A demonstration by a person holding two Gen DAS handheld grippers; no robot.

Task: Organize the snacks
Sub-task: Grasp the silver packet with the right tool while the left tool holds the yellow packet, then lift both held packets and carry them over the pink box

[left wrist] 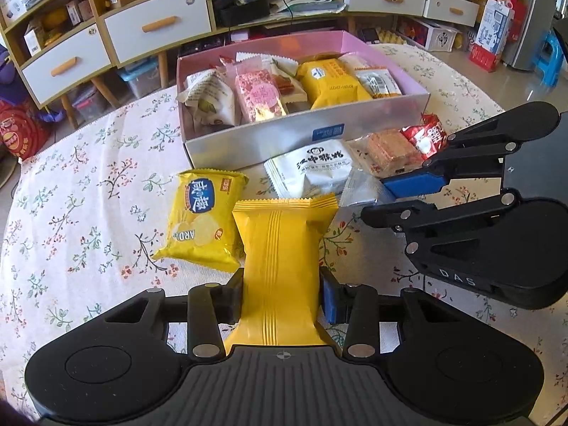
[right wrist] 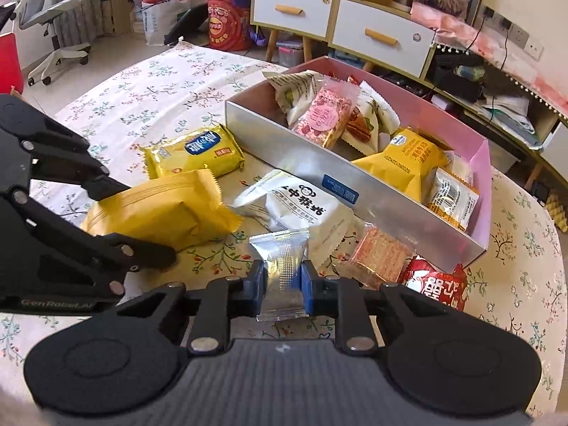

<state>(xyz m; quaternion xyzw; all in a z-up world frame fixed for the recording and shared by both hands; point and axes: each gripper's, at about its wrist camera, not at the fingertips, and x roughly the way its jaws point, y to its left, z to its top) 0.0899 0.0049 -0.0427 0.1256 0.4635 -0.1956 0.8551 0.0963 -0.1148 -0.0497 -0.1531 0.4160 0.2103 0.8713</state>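
1. Left gripper [left wrist: 282, 296] was pinching a plain yellow packet [left wrist: 282, 248] across its middle, lower centre of the left wrist view; pads pressed on both sides.
2. Right gripper [right wrist: 283, 284] was pressed together on a small clear packet [right wrist: 282, 266], lower centre of the right wrist view. The wrapper looked slightly squeezed between the blue pads [right wrist: 308, 285].
3. Box [left wrist: 248, 142] sat upper centre, already part-filled with snacks. Loose on the tablecloth [left wrist: 88, 184] just in front of it: a white packet [left wrist: 316, 170], a yellow cracker packet [left wrist: 200, 220], a wafer packet [left wrist: 388, 152] and a red packet [left wrist: 427, 135].
4. Step in hand, as judged: carry both held packets to the box.
5. To do it well: lift each clear of the near wall before moving across, keep the two grippers apart, and drop into the free gaps rather than onto the stacked packets.
6. Risk: the slick clear wrapper could slip, so hold the squeeze firm until it is over the box.
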